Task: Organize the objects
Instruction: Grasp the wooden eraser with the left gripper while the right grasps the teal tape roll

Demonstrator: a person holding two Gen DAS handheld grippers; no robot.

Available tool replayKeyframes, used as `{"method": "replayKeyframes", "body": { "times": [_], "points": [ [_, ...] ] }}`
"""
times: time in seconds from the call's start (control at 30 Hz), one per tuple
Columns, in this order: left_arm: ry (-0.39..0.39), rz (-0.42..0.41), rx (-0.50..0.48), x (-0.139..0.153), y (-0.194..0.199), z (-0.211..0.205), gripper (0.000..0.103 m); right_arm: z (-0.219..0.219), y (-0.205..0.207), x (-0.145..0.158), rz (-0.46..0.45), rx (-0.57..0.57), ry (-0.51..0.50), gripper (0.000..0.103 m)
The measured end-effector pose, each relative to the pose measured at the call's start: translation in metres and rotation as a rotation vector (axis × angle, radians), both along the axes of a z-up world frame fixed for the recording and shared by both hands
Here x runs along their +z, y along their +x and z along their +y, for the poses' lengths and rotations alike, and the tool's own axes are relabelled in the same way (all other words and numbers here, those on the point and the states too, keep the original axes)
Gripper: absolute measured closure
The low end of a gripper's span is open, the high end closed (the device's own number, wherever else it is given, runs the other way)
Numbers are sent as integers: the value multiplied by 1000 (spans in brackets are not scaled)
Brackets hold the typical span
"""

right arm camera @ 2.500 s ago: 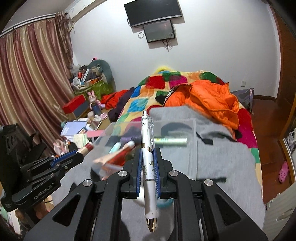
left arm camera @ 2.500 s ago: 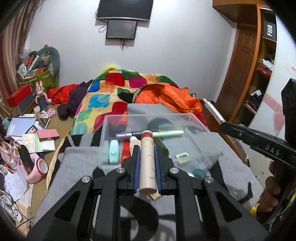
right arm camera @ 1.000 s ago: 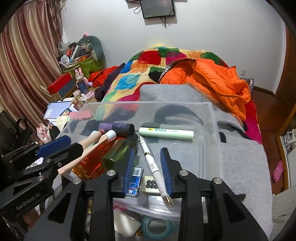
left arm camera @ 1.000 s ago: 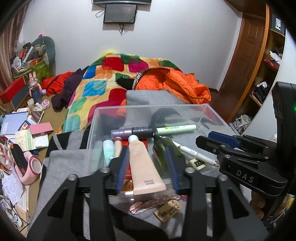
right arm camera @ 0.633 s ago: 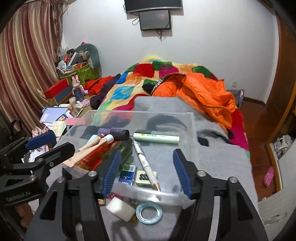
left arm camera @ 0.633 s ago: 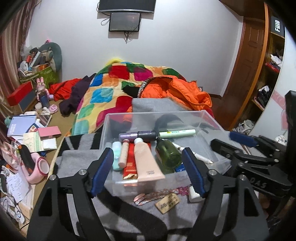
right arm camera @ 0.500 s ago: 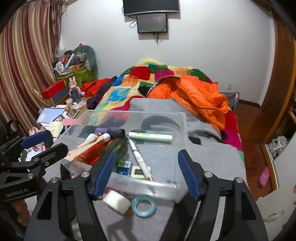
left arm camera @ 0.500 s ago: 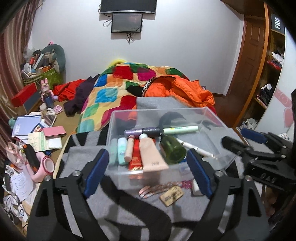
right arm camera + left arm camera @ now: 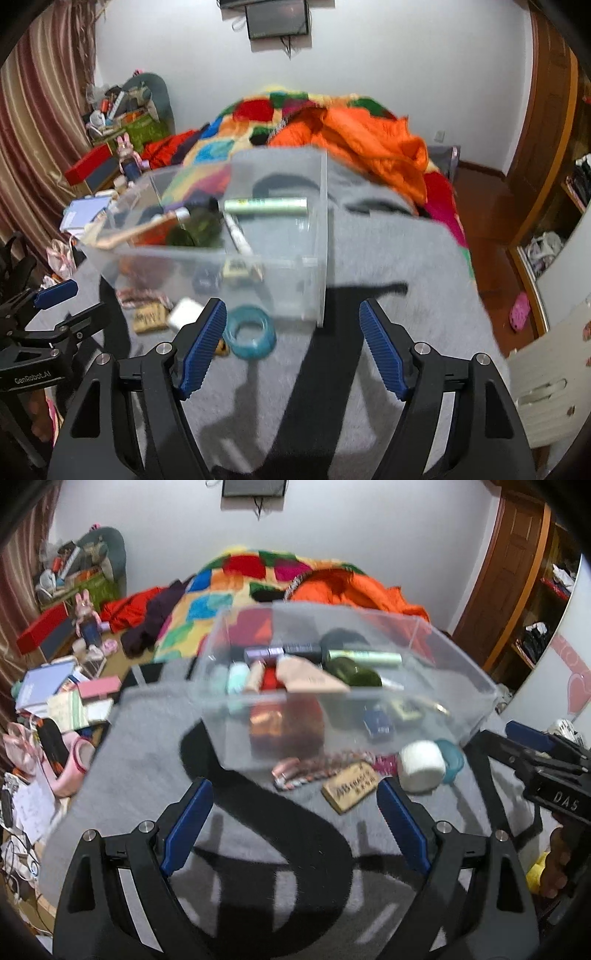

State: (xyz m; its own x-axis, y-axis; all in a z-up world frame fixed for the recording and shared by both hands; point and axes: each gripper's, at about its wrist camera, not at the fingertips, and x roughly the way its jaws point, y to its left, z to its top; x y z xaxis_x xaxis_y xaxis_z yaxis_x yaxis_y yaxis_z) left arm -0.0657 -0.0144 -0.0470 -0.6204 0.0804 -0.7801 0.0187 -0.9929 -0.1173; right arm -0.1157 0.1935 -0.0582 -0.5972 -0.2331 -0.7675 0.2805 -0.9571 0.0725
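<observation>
A clear plastic box (image 9: 236, 738) stands on a grey blanket (image 9: 147, 738). It holds a beige tube (image 9: 314, 675), a dark green bottle (image 9: 354, 672), a pale green tube (image 9: 364, 656) and a white pen (image 9: 240, 236). My left gripper (image 9: 291, 790) is open and empty, just short of the box's front wall. My right gripper (image 9: 291, 306) is near the box's right corner, its jaws opening with nothing between them. In front of the box lie a white roll (image 9: 421, 766), a teal ring (image 9: 249, 332), a wooden tag (image 9: 351, 786) and a pink braided strap (image 9: 306, 770).
Behind the box the bed carries a patchwork quilt (image 9: 221, 602) and an orange jacket (image 9: 369, 140). Books, boxes and a pink item (image 9: 74, 760) clutter the floor at the left. A wooden wardrobe (image 9: 517, 572) stands at the right. A hand (image 9: 554, 871) holds the right gripper.
The left gripper let go of the beige tube and the right let go of the white pen; both now lie in the box. Both grippers opened wide and drew back from the box.
</observation>
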Motion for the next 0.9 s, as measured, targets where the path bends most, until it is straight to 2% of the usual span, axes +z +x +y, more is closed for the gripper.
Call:
{"method": "replayKeyframes", "body": {
  "times": [0.2,0.23,0.33,0.43,0.6,0.7,0.77,0.9],
  "points": [
    [-26,-38,-49,-17,-10,19,12,-5,-4,-24,-65,31,-3,32],
    [-33,-39,-64,-18,-12,23,14,-7,-4,-26,-69,36,-1,32],
    [-55,-37,-99,-20,-16,35,27,-11,-6,-31,-77,51,-7,32],
    [-86,-21,-102,-21,-19,42,31,-15,-8,-32,-74,57,-6,36],
    [-86,-22,-99,-24,-20,42,34,-17,-8,-33,-80,80,-15,41],
    [-98,-13,-90,-25,-19,42,44,-20,-7,-33,-82,105,-25,53],
    [-72,-22,-105,-28,-16,42,59,-22,-7,-32,-91,128,-48,68],
    [-72,-6,-100,-27,-9,41,60,-23,-3,-31,-80,131,-37,68]
  ]
}}
